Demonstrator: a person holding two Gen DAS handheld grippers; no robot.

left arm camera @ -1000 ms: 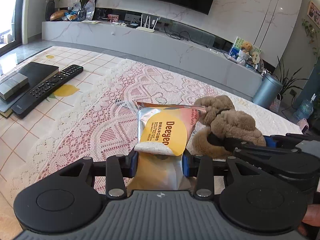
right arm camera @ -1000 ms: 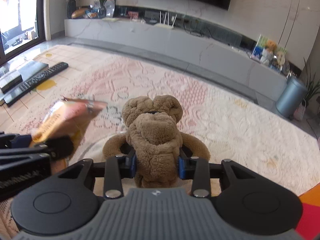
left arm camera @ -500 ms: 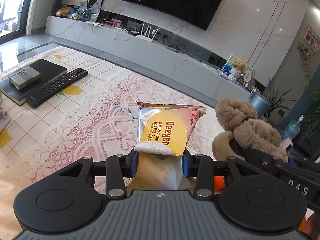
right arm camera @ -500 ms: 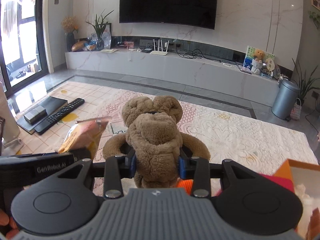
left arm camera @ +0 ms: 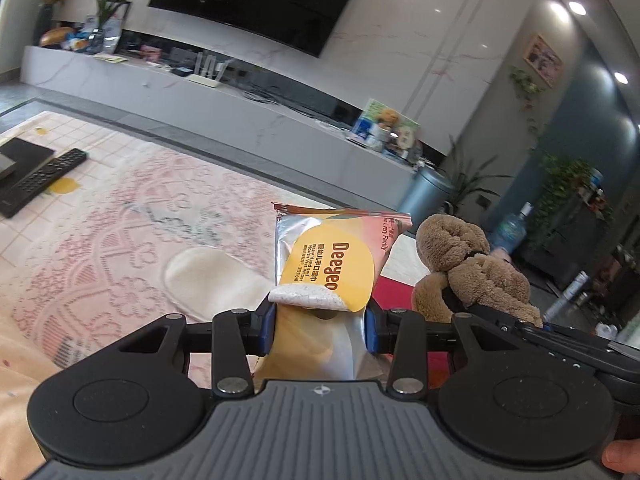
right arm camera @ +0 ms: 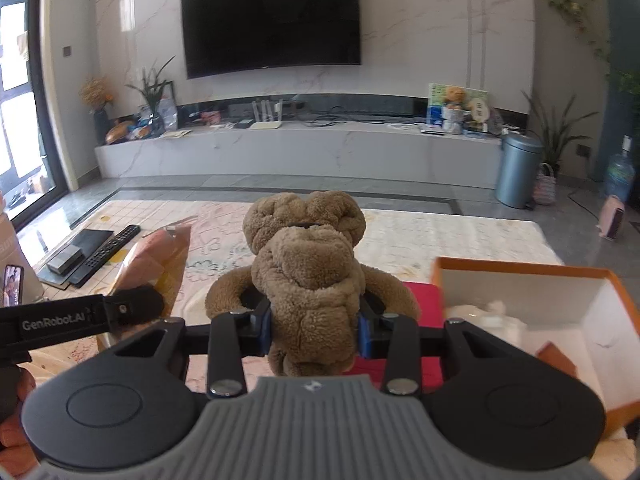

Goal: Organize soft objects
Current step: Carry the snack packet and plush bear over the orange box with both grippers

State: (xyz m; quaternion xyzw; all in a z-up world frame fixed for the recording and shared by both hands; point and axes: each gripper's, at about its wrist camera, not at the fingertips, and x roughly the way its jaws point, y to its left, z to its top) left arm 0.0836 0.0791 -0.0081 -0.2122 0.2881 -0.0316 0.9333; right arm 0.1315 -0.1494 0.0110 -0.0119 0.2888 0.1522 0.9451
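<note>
My left gripper (left arm camera: 320, 328) is shut on a silver and yellow pack of wet wipes (left arm camera: 328, 264) and holds it up above the lace-covered table (left arm camera: 100, 240). My right gripper (right arm camera: 314, 330) is shut on a brown plush bear (right arm camera: 310, 272), held upright in the air. The bear also shows at the right of the left wrist view (left arm camera: 468, 272). The wipes pack shows at the left of the right wrist view (right arm camera: 156, 264). An open orange box with a white inside (right arm camera: 568, 308) stands at the lower right, with a white soft item in it.
A black remote (left arm camera: 44, 174) and a dark book (left arm camera: 20, 152) lie at the table's far left. A red mat (right arm camera: 420, 300) lies under the grippers. A white oval pad (left arm camera: 208, 276) lies on the lace. A grey bin (right arm camera: 520, 170) stands on the floor behind.
Both grippers have risen and tilted up, and swung right; the orange box and red mat have come into view. Both grips are unchanged.
</note>
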